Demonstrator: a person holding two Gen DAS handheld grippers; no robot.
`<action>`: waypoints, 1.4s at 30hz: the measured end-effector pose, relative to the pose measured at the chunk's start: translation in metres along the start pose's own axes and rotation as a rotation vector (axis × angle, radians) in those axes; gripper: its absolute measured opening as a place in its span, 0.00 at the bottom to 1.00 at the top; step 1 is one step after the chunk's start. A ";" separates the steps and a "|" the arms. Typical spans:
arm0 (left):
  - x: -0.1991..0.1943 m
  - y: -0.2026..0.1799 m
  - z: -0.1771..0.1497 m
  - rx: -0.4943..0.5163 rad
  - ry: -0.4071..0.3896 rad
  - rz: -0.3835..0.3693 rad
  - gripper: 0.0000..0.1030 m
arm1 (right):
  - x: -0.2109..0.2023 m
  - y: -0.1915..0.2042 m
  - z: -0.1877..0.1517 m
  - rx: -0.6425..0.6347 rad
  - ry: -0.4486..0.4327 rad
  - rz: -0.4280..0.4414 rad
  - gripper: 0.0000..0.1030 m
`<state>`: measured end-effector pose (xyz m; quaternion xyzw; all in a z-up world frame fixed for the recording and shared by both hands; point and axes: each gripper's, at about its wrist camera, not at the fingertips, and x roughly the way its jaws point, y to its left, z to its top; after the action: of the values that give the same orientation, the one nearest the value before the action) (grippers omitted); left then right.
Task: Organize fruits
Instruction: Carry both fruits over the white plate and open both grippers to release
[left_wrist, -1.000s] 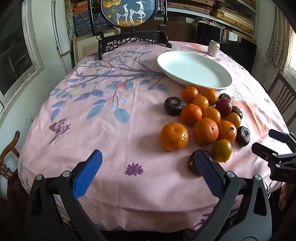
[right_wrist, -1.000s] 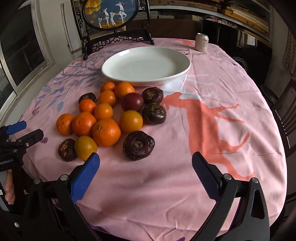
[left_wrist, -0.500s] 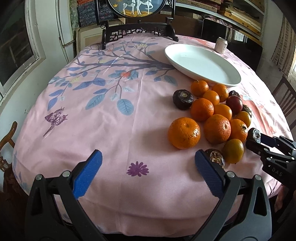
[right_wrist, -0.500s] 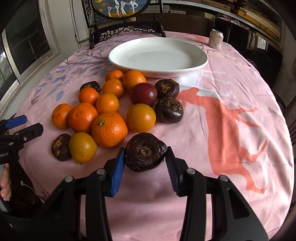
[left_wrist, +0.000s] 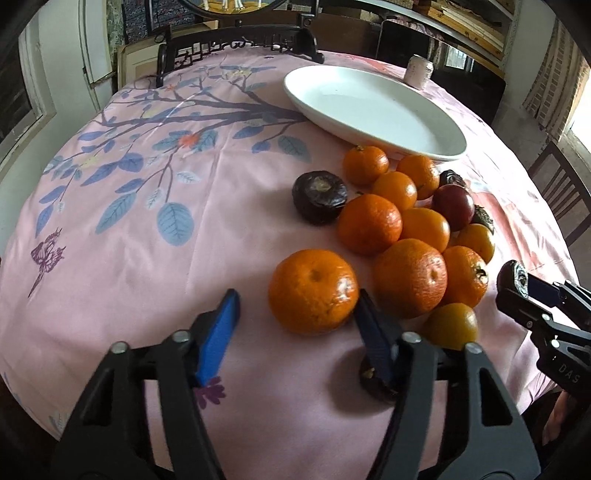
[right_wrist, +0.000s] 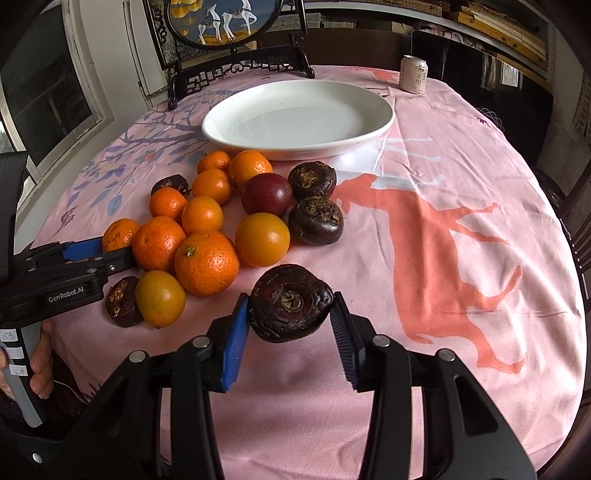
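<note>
A cluster of oranges and dark brown fruits lies on the pink tablecloth in front of a white oval plate (left_wrist: 373, 110), which is empty (right_wrist: 295, 118). My right gripper (right_wrist: 290, 314) is shut on a dark brown fruit (right_wrist: 290, 302) and holds it just above the cloth. My left gripper (left_wrist: 295, 317) is open around a large orange (left_wrist: 313, 290) at the near left of the cluster; its right finger touches the orange, its left finger stands apart. The left gripper also shows in the right wrist view (right_wrist: 85, 254).
A drink can (right_wrist: 413, 74) stands behind the plate. A dark carved stand with a round picture (right_wrist: 221, 22) is at the table's far edge. A small dark fruit (left_wrist: 373, 376) lies under my left gripper's right finger. Chairs stand at the right.
My right gripper closed on the dark brown fruit and lifted it slightly. My left gripper moved forward to the large orange and narrowed around it.
</note>
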<state>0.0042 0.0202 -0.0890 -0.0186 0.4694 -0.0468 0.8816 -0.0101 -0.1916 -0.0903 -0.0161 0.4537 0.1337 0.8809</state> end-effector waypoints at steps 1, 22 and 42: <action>0.001 -0.003 0.001 0.006 0.003 0.000 0.44 | 0.000 0.000 0.000 0.003 0.000 0.000 0.43; -0.018 -0.025 0.124 0.054 -0.044 -0.082 0.44 | -0.011 -0.005 0.101 -0.101 -0.082 0.065 0.43; 0.156 -0.037 0.293 -0.061 0.133 -0.088 0.45 | 0.166 -0.045 0.269 -0.116 0.104 0.054 0.45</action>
<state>0.3314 -0.0351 -0.0519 -0.0630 0.5269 -0.0723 0.8445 0.3066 -0.1578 -0.0698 -0.0620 0.4905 0.1824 0.8499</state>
